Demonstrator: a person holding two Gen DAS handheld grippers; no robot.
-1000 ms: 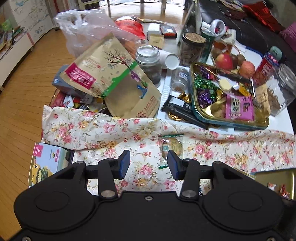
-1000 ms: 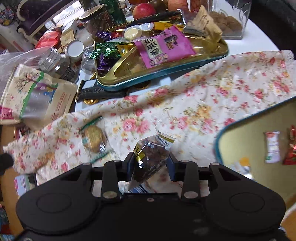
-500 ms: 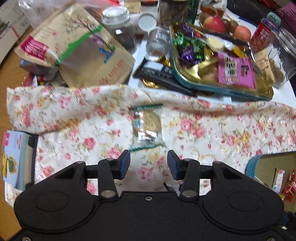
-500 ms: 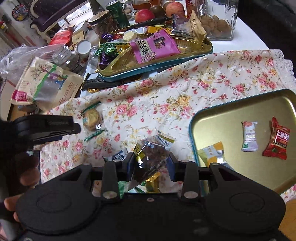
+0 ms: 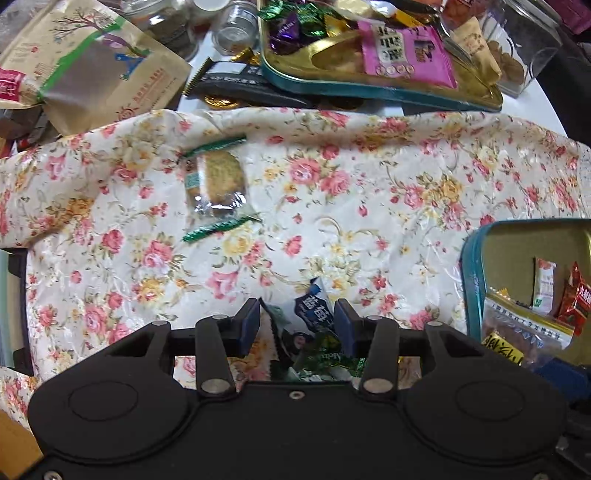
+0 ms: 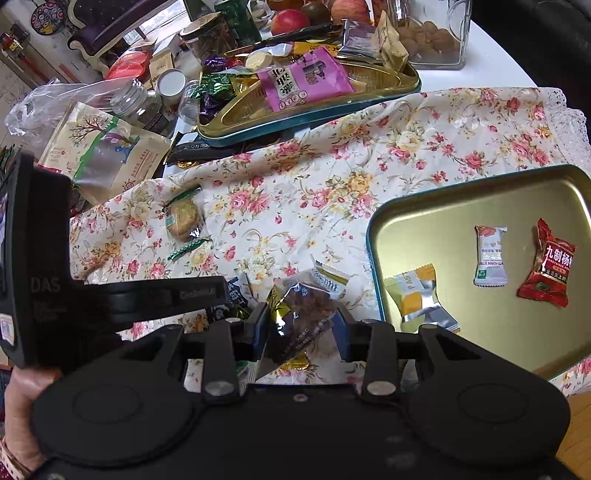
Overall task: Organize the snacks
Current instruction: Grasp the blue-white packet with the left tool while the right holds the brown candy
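Note:
My right gripper (image 6: 302,325) is shut on a clear packet of dark dried fruit (image 6: 301,314), held just left of a gold tin tray (image 6: 443,206) that holds a yellow (image 6: 417,299), a white (image 6: 490,254) and a red (image 6: 550,273) wrapped snack. My left gripper (image 5: 297,321) is open above a small heap of wrapped sweets, a dark blue packet (image 5: 312,306) between its jaws. A wrapped biscuit with green ends (image 5: 216,184) lies on the floral cloth (image 5: 369,206), also in the right wrist view (image 6: 183,221).
At the back stands a second gold tray (image 6: 369,107) full of snacks with a pink packet (image 6: 303,81). A tan paper bag (image 5: 96,70), glass jars (image 6: 432,33), apples (image 6: 290,20) and a black comb (image 5: 236,83) crowd the far side.
My left gripper moved back and right, from over the biscuit to the heap of sweets near the front. My right gripper carried the dried-fruit packet closer to the near tray.

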